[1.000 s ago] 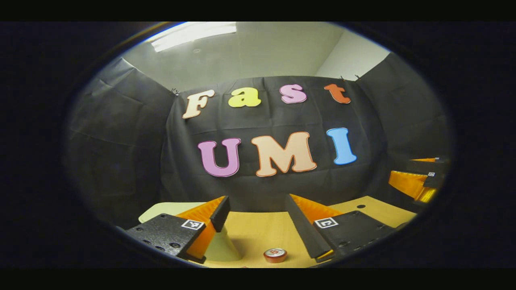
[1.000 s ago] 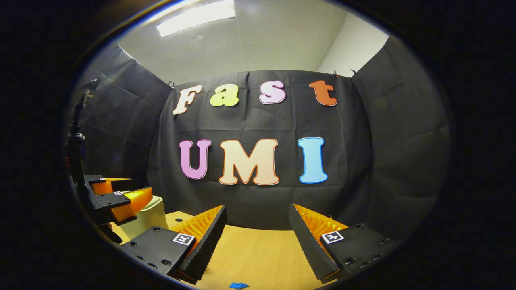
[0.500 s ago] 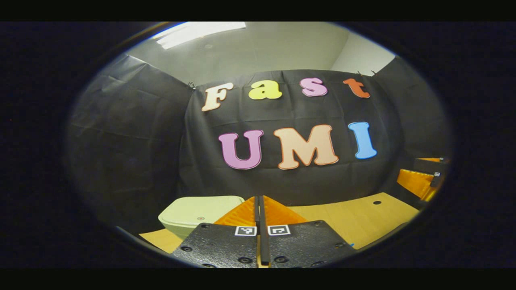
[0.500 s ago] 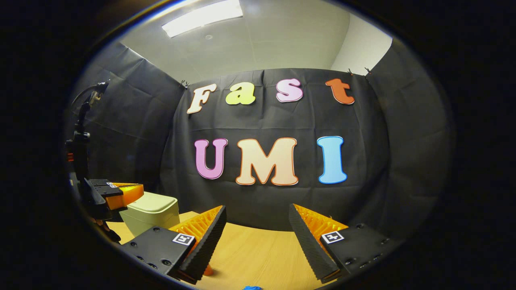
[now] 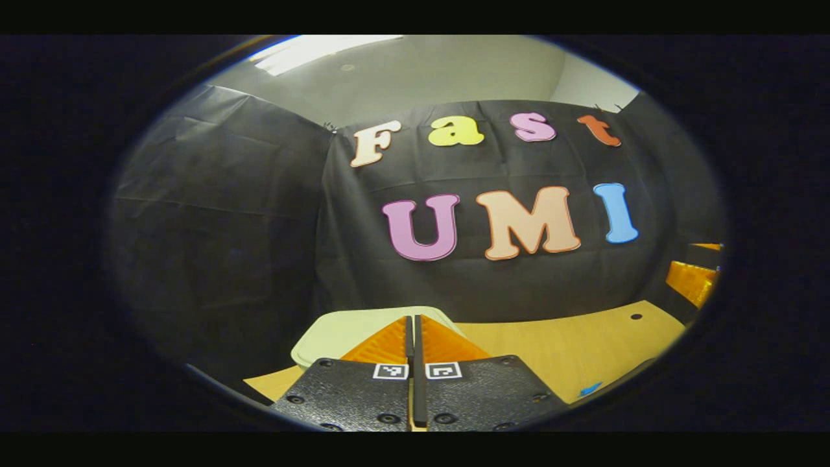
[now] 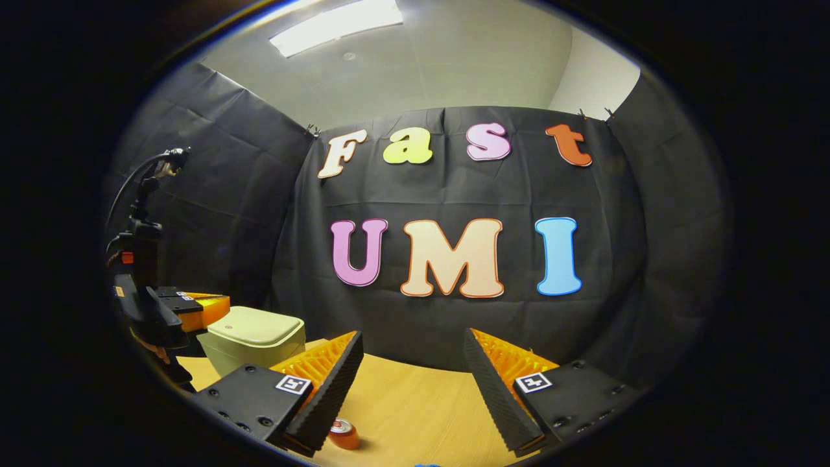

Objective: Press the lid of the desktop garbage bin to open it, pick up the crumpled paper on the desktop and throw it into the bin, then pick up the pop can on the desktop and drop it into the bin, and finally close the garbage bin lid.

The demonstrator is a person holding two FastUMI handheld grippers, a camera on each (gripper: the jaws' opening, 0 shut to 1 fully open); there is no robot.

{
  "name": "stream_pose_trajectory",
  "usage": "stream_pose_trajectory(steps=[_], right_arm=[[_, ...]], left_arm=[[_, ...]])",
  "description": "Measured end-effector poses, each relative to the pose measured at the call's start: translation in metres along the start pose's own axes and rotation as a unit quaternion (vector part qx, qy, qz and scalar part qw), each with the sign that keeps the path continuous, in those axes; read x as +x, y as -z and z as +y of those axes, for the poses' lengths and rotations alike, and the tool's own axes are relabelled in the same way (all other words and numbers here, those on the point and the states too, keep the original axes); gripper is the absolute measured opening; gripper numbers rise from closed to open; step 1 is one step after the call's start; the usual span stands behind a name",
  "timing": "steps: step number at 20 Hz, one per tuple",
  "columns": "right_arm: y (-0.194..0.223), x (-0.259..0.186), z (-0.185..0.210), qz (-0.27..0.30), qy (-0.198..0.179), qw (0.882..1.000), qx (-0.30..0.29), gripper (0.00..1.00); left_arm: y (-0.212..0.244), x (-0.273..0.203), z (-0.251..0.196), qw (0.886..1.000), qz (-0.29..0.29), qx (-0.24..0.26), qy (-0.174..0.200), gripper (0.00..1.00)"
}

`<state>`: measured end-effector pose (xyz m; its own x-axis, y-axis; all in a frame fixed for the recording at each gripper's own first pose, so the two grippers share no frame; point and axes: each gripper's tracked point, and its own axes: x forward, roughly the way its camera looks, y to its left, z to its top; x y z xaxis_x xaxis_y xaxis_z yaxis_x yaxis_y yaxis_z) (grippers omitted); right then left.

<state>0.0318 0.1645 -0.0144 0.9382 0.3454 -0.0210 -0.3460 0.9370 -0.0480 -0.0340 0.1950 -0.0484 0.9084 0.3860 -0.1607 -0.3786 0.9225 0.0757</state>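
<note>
The pale green bin (image 5: 343, 327) stands shut on the wooden table, its lid just beyond and below my left gripper (image 5: 413, 334). That gripper is shut, its fingers pressed together with nothing between them. In the right gripper view the bin (image 6: 256, 332) is at the left, and the left gripper (image 6: 198, 305) hovers at the lid's left edge. My right gripper (image 6: 412, 366) is open and empty above the table. The red-topped pop can (image 6: 342, 433) lies by its left finger. A small blue crumpled piece (image 5: 590, 389) sits at the table's near right.
The wooden table (image 6: 415, 408) runs back to the black cloth wall. It has a small dark hole (image 5: 636, 316) near its far right. The right gripper (image 5: 692, 282) shows at the far right of the left gripper view. A cable (image 6: 139, 188) rises above the left gripper.
My left gripper has gone from open to shut and swung left from over the can to the bin lid. The right gripper stayed open and shifted, bringing the can into its view.
</note>
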Motion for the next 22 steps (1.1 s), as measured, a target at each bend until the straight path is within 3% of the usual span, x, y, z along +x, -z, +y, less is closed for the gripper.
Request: stream_pose_trajectory(steps=[6, 9, 12, 17, 22], right_arm=[[0.009, 0.009, 0.017, 0.015, 0.002, 1.000, 0.000, 0.98], [0.010, 0.010, 0.023, 0.019, 0.005, 1.000, -0.003, 0.98], [0.014, 0.010, 0.030, 0.024, 0.002, 1.000, -0.008, 0.98], [0.022, 0.007, 0.032, 0.040, -0.001, 0.999, -0.010, 0.98], [0.030, 0.003, 0.021, 0.050, 0.003, 0.999, -0.006, 0.98]], left_arm=[[0.032, 0.015, 0.022, 0.999, 0.038, -0.011, -0.006, 0.00], [0.053, 0.018, 0.019, 0.997, 0.066, -0.025, 0.012, 0.00], [0.053, 0.018, 0.018, 0.998, 0.059, -0.024, 0.024, 0.00], [0.059, 0.018, 0.018, 0.994, 0.059, -0.083, 0.026, 0.00], [0.038, 0.017, 0.017, 1.000, 0.018, 0.005, 0.019, 0.00]])
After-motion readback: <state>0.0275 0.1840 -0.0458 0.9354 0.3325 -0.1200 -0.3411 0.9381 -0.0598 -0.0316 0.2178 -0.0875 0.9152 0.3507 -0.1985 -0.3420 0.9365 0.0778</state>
